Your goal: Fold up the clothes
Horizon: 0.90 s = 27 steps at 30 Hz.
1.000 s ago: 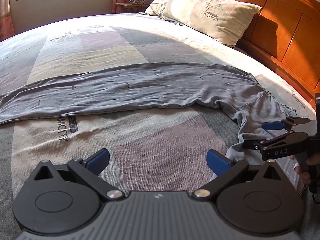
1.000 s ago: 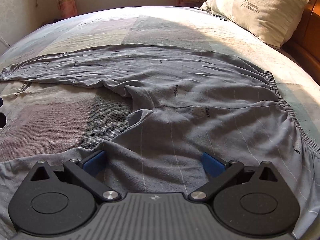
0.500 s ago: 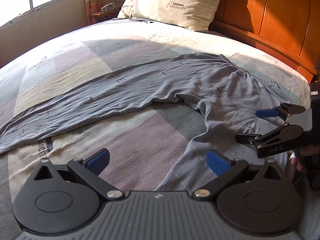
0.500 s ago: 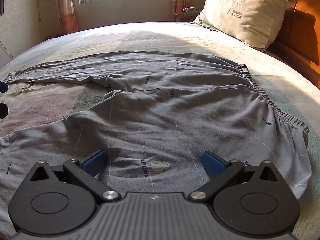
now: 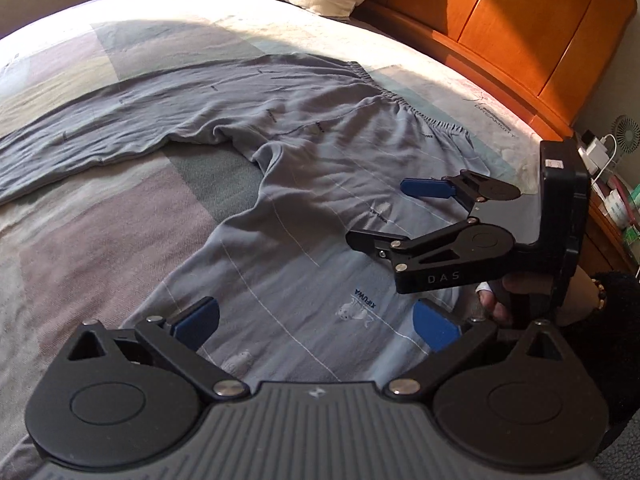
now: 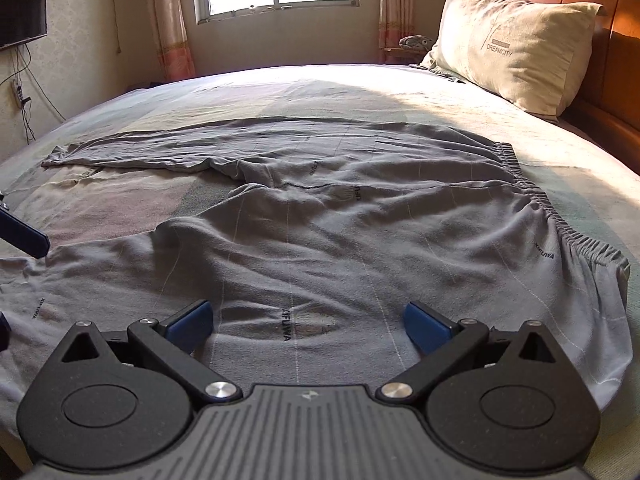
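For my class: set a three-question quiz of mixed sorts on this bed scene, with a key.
1. True or false: the left gripper is shut on the trousers.
2. The elastic waistband lies nearest to: A) the window, B) the headboard, C) the television.
3. Fill in: the right gripper hovers over the near leg with its jaws ____.

Key: 1 false, it is open and holds nothing; 2 B; 3 open.
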Each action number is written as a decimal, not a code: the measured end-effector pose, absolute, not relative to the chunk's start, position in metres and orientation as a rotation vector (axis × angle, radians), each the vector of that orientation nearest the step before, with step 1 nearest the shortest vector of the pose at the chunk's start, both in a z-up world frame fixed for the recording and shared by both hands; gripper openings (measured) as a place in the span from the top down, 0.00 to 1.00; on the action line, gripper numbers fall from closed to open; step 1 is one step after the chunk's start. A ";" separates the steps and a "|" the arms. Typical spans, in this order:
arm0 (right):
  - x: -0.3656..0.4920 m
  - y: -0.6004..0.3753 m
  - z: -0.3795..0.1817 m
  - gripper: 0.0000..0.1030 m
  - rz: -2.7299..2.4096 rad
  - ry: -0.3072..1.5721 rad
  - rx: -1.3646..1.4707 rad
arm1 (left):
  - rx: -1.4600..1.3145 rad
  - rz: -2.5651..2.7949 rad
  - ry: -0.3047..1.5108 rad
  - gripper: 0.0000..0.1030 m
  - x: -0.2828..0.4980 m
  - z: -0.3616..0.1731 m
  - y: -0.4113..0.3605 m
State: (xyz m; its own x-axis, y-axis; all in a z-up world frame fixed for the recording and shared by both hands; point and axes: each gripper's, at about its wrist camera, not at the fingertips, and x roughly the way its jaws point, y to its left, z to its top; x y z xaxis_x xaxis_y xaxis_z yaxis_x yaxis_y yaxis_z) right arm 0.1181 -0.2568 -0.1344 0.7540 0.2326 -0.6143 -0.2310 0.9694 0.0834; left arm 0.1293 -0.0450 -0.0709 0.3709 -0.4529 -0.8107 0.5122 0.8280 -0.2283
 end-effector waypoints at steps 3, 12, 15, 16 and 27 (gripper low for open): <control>0.116 -0.265 -0.133 0.00 0.277 0.671 0.041 | 0.061 -0.590 1.052 0.01 0.133 -0.086 -0.048; 0.115 -0.285 -0.131 0.00 0.333 0.655 0.178 | 0.052 -0.624 0.989 0.01 0.127 -0.093 -0.041; 0.114 -0.285 -0.130 0.00 0.341 0.659 0.170 | -0.002 -0.601 0.949 0.01 0.123 -0.094 -0.036; 0.115 -0.286 -0.129 0.00 0.342 0.666 0.182 | -0.013 -0.587 0.946 0.01 0.122 -0.094 -0.037; 0.115 -0.317 -0.110 0.00 0.268 0.665 0.311 | 0.063 -0.556 0.844 0.01 0.125 -0.067 -0.051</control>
State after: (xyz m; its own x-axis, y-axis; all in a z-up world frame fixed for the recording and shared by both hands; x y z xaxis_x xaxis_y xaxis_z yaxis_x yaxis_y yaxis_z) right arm 0.1149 -0.3166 -0.1099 0.7555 0.3401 -0.5600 -0.1434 0.9198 0.3651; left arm 0.1245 -0.0514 -0.0669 0.5313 -0.4411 -0.7233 0.4897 0.8566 -0.1627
